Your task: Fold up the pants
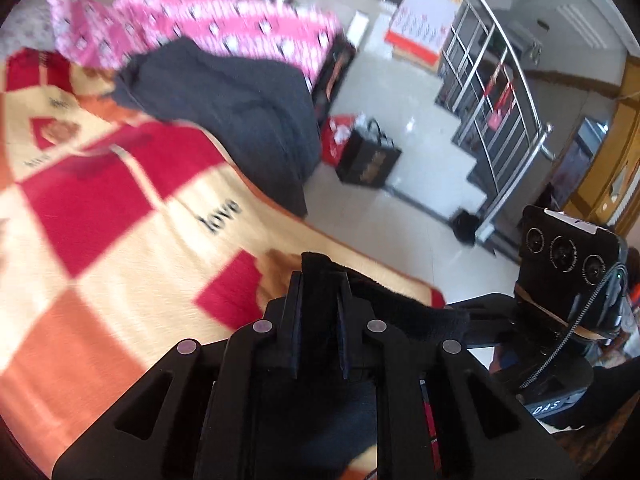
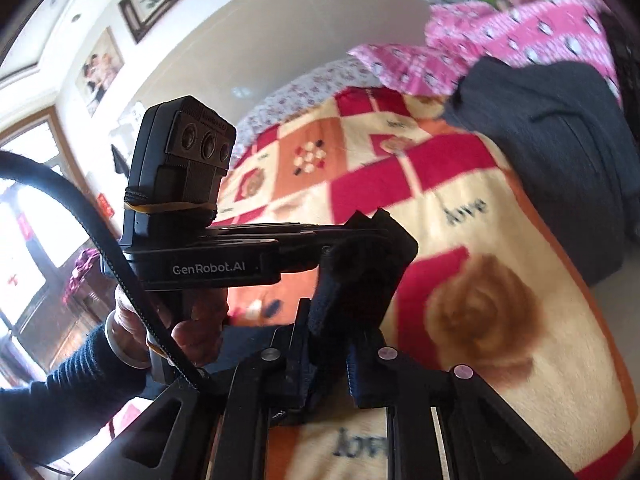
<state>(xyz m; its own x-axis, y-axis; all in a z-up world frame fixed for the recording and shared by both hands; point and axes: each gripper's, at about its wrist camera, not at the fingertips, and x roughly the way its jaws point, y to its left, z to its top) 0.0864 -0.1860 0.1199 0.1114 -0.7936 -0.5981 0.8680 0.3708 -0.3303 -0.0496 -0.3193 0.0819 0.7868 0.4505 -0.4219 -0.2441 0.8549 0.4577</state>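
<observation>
Dark pants (image 1: 392, 300) are held up between both grippers over a red, orange and cream checked blanket (image 1: 120, 208). My left gripper (image 1: 318, 280) is shut on one edge of the black fabric. My right gripper (image 2: 326, 320) is shut on the pants (image 2: 360, 276) too, right beside the left gripper's fingers (image 2: 360, 220). In the left wrist view the right gripper's body (image 1: 568, 276) shows at the right. The rest of the pants hangs below, out of sight.
A dark grey garment (image 1: 240, 108) lies at the blanket's far end, also in the right wrist view (image 2: 560, 128). A pink patterned quilt (image 1: 224, 28) sits behind it. On the tiled floor stand a black bag (image 1: 368, 160), a metal stair railing (image 1: 504, 92) and boxes.
</observation>
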